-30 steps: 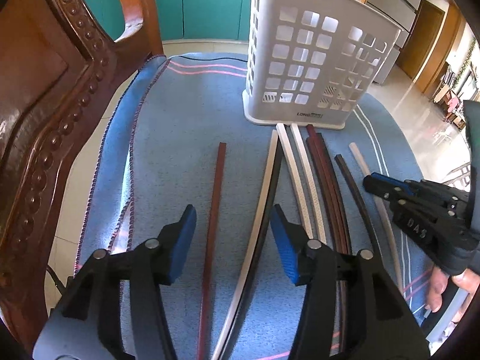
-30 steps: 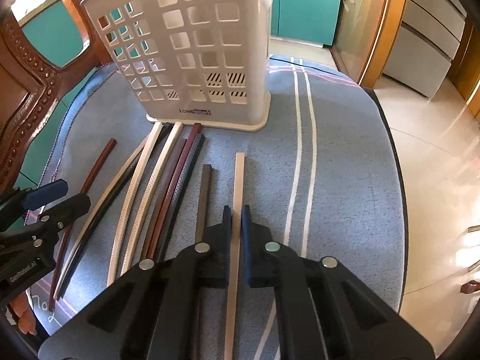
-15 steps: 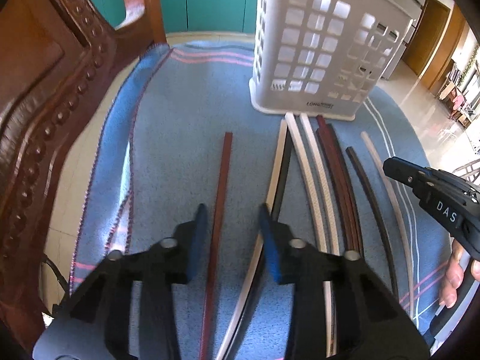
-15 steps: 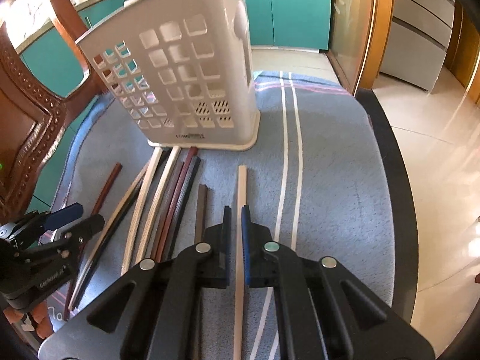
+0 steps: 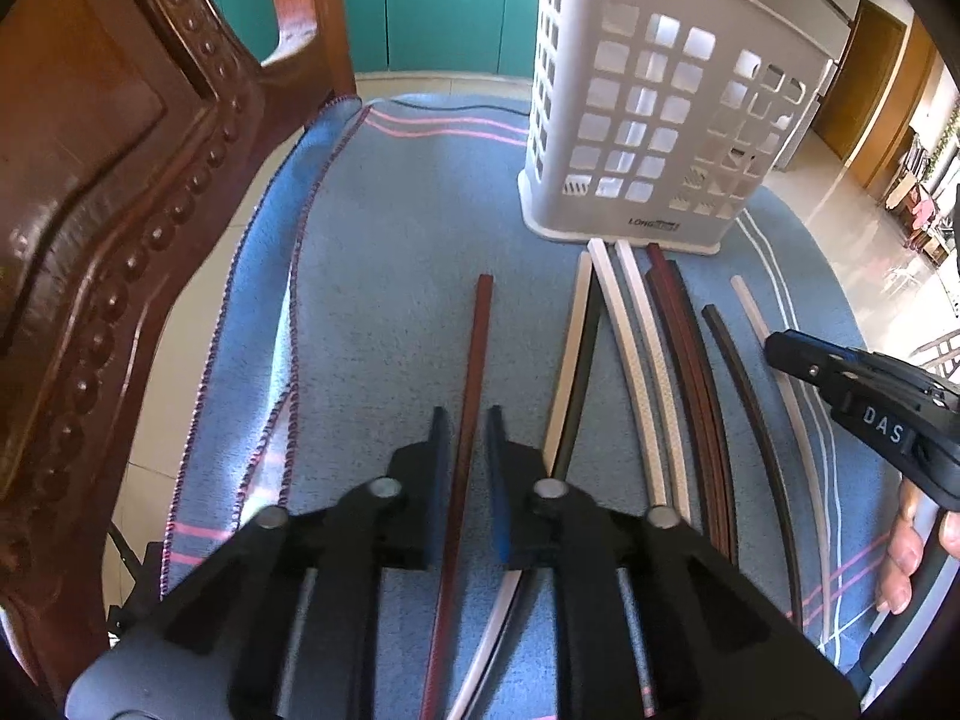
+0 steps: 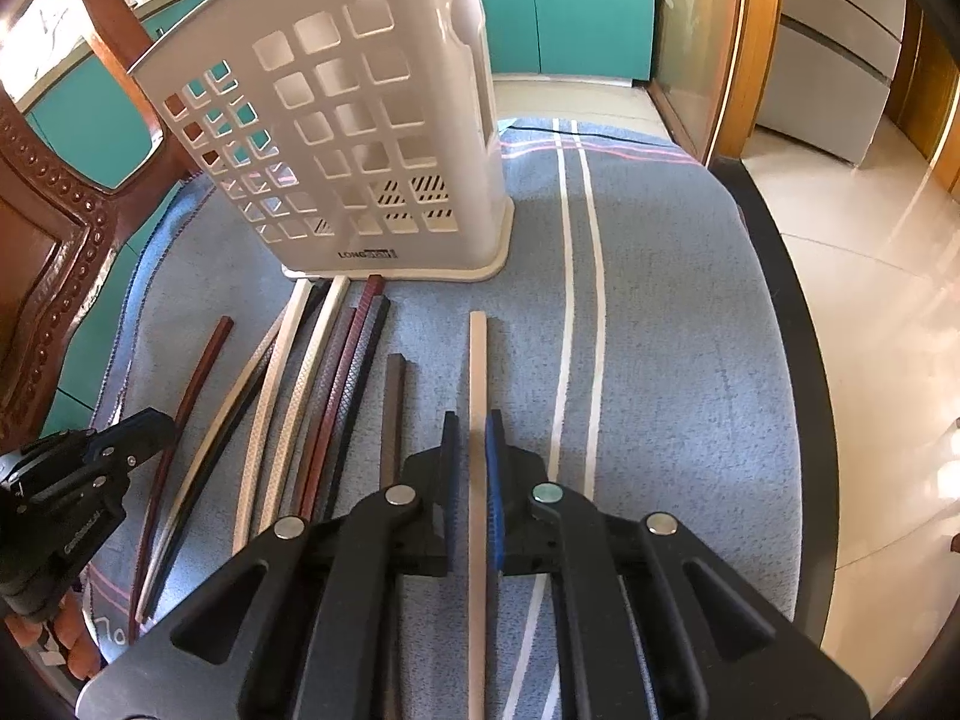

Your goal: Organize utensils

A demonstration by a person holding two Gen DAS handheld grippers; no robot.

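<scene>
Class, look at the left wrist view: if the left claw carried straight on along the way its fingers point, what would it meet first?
Probably the blue cloth: the left claw points steeply down, straddling the reddish-brown chopstick. The white perforated plastic basket stands further ahead and to the right; depth is uncertain.

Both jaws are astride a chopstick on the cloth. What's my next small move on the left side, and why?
Probably close the left gripper the rest of the way. Its jaws have just been closing and the reddish-brown chopstick lies between them, still flat on the blue cloth, with a sliver of gap each side. Then lift toward the white utensil basket.
</scene>
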